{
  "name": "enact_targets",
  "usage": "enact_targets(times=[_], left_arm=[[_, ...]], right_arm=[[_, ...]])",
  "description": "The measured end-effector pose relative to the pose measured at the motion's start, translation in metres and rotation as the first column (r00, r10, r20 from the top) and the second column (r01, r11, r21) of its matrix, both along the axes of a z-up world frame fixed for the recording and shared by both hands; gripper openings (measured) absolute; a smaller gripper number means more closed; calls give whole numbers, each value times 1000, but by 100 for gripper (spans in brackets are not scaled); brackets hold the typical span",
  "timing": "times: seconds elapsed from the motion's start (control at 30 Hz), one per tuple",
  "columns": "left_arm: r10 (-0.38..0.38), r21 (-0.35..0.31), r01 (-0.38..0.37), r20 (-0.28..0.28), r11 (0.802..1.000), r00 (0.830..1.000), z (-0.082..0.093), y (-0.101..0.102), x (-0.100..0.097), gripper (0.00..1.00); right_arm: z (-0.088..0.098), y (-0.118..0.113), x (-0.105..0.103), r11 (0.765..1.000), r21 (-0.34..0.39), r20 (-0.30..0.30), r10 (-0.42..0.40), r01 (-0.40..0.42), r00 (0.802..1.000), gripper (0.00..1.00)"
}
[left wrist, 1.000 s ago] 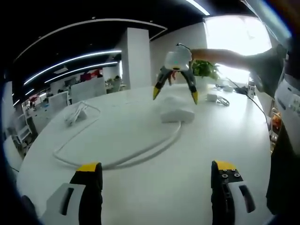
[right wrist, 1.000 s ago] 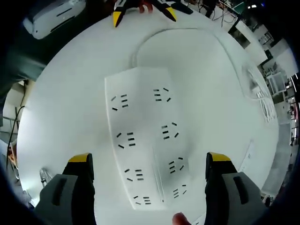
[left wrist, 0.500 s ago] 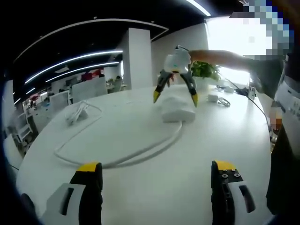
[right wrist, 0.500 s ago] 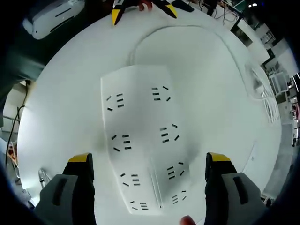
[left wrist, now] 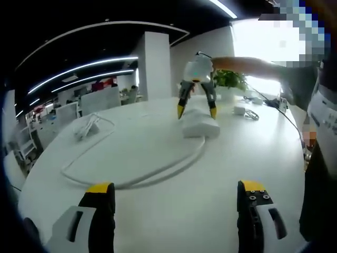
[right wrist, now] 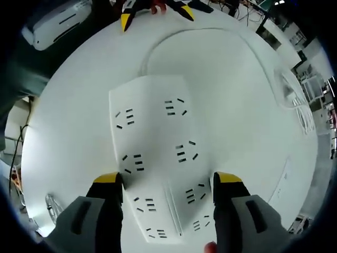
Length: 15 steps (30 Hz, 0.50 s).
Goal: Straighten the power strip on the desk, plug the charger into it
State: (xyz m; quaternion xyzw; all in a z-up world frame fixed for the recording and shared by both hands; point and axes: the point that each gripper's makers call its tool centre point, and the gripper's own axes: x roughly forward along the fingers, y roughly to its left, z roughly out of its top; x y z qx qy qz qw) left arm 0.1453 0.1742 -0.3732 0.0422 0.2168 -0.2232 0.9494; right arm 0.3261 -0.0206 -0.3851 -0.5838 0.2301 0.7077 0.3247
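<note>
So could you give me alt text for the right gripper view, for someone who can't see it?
The right gripper, with yellow-tipped jaws, straddles a white power strip lying on a round white desk. The strip's cable loops away across the desk, and the left gripper shows at the far edge.

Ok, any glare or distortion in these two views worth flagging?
Left gripper view: the window is blown out white behind the right gripper. Right gripper view: fisheye bows the power strip, lit evenly, with its sockets sharp.
</note>
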Motion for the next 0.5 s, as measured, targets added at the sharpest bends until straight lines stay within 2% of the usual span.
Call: enact_targets(times=[0.5], left_arm=[[-2,3,2,-1,1000,1000,0,-1,0,99]], right_arm=[[1,-1,-3,1000,-8,-10,-4,3,1000,68]])
